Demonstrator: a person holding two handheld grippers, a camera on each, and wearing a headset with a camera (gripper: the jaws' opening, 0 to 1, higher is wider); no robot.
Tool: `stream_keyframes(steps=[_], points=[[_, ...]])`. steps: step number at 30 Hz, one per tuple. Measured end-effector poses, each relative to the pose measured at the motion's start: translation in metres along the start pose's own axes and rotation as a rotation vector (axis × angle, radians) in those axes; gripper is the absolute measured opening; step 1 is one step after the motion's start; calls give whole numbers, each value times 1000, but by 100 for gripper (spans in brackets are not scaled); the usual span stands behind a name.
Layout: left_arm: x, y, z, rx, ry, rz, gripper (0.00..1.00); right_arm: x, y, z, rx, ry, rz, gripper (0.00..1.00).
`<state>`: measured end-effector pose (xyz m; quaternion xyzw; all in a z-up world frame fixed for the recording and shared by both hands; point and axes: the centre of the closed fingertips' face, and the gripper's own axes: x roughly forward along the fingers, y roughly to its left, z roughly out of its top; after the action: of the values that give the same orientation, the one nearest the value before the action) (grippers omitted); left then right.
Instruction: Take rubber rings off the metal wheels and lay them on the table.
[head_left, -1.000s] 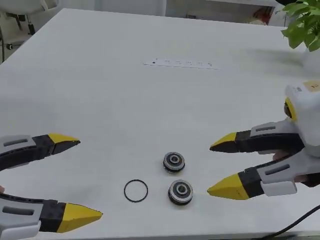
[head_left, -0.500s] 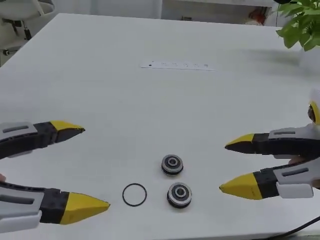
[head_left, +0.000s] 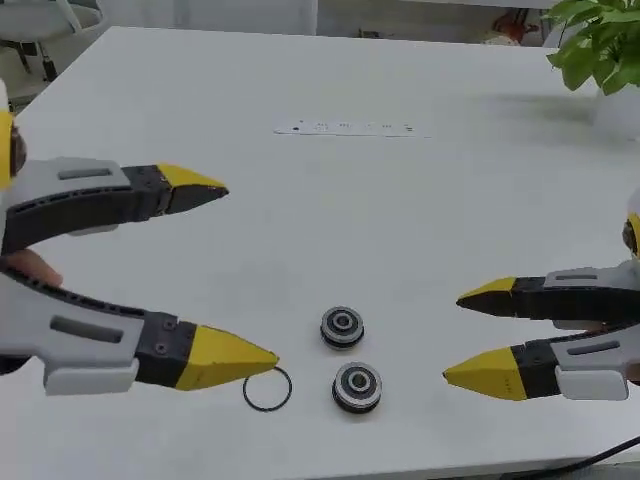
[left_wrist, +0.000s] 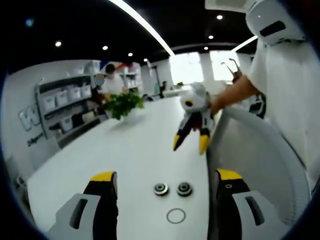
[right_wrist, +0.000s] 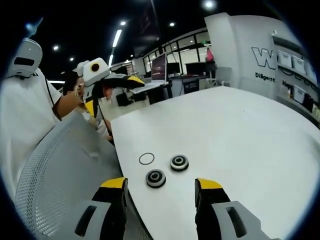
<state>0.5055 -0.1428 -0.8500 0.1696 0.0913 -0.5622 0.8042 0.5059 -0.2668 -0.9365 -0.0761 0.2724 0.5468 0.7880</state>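
- Left claw (head_left: 250, 272) has its jaws spread wide with nothing between them; the yellow tips point towards the right claw.
- Right claw (head_left: 453, 337) is also parted and empty, its gap narrower than the left one's, and its tips point back at the left claw.
- Two metal wheels lie flat on the white surface (head_left: 300, 220) between the two claws, well apart from both.
- One wheel (head_left: 342, 327) sits just beyond the other wheel (head_left: 357, 386); the two are near each other but apart, and each has a dark outer band.
- Whether a ring is still seated on either wheel cannot be told.
- A loose rubber ring (head_left: 268, 408) lies flat on the surface just beside the nearer wheel, on the left claw's side.
- In the head view the left claw's nearer tip overlaps the ring's edge; contact cannot be judged.
- In the left gripper view the ring (left_wrist: 175, 216) lies ahead between the claw's (left_wrist: 166, 175) own jaws, with both wheels (left_wrist: 160, 189) (left_wrist: 184, 188) just past it and the right claw (left_wrist: 189, 148) beyond them.
- In the right gripper view the wheels (right_wrist: 155, 178) (right_wrist: 179, 162) sit ahead of the claw (right_wrist: 161, 183), the ring (right_wrist: 146, 158) behind them, and the left claw (right_wrist: 115, 95) is raised farther off.
- A leafy plant (head_left: 590, 45) stands far beyond the right claw.
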Motion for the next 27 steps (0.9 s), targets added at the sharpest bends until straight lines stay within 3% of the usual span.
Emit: stream_keyframes(steps=[5,10,17,22,27], points=[[16,-2,13,49,-16,-35,78,0,0,-1,6,-5,-4,52],[37,-7,15,51,-27,-78,77,2,1,-2,10,-6,-3,52],[68,-14,0,35,-19,-112,75,3,-1,-4,13,-5,-8,51],[86,-26,-14,35,-26,-181,67,3,-1,-6,15,1,-7,51],[97,-22,-28,30,-9,-191,62,3,-2,-5,16,0,-10,51]])
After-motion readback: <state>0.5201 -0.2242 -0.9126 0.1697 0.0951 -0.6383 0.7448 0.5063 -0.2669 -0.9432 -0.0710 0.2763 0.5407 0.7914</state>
